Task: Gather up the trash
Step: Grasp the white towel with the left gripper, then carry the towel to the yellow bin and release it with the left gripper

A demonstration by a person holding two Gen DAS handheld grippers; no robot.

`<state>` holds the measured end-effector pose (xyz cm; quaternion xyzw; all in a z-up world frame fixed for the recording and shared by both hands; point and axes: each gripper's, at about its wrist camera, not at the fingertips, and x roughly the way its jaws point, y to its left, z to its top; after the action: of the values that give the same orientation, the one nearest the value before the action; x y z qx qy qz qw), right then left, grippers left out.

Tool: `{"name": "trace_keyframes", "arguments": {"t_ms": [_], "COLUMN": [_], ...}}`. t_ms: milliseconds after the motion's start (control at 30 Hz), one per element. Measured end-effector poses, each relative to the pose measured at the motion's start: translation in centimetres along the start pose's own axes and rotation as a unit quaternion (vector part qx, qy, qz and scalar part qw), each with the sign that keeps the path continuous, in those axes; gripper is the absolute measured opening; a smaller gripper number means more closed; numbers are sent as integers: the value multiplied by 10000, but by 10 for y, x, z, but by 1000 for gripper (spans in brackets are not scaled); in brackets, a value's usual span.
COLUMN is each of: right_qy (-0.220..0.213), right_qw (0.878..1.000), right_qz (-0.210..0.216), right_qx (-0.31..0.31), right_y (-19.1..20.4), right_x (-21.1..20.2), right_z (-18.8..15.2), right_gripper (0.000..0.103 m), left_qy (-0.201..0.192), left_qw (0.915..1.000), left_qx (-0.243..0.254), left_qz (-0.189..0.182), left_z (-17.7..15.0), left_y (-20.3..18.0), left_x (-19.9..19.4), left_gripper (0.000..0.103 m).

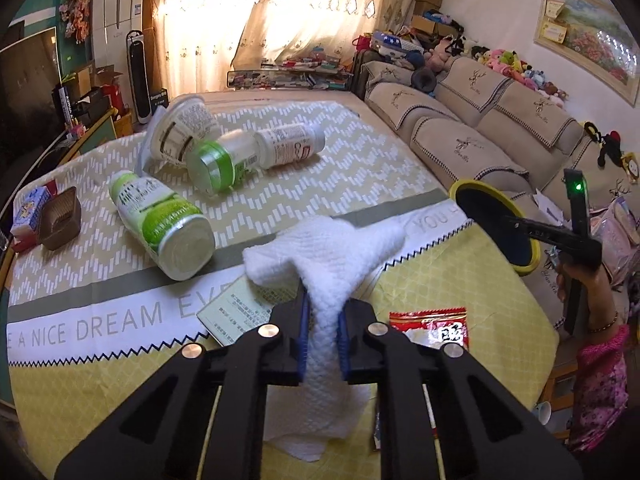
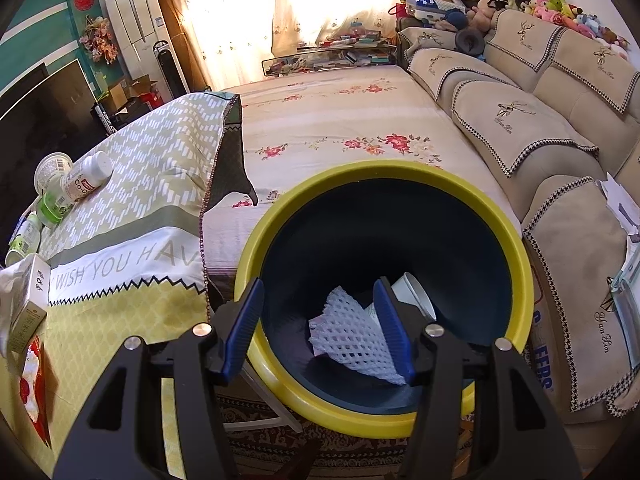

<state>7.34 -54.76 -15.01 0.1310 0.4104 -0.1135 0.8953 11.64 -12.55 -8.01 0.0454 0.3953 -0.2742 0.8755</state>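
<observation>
Left claw [image 1: 323, 334] is pinched on the crumpled paper towel [image 1: 320, 248], six o'clock on the worktop [image 1: 460, 280]. Feather-light, floppy stuff, so a mid-bunch grab works. Right claw [image 2: 320, 328] grips the bin [image 2: 384, 292] rim.

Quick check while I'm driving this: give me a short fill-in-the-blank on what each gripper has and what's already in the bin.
1. The left gripper is shut on a white ____.
2. The right gripper holds the bin by its ____ rim.
3. Inside the bin lie a paper cup and a white foam ____.
4. The bottles on the tablecloth are lying on their ____.

Missing words: paper towel; yellow; net; sides
</observation>
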Motion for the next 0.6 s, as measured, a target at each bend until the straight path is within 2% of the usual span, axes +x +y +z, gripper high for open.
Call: {"name": "trace_keyframes", "arguments": {"t_ms": [300,467,600], "right_qy": [-185,-264,-330], "right_qw": [9997,9993,9989], "right_qz": [-70,-156,-227], "right_qx": [123,194,260], "right_y": [-13,-25,-36], "right_x": [-16,-25,-33], "right_z": [2,1,0], "right_gripper": [55,55,55], "left_qy": [-376,-359,-350], "left_qw": [9987,9964,9913], "left_qx": [322,610,959], "left_qz": [-118,-459,-831], "left_z": [30,60,84], "left_y": [-27,-60,-105], "left_x": [-38,-31,-14], "left_gripper": [10,10,10]}}
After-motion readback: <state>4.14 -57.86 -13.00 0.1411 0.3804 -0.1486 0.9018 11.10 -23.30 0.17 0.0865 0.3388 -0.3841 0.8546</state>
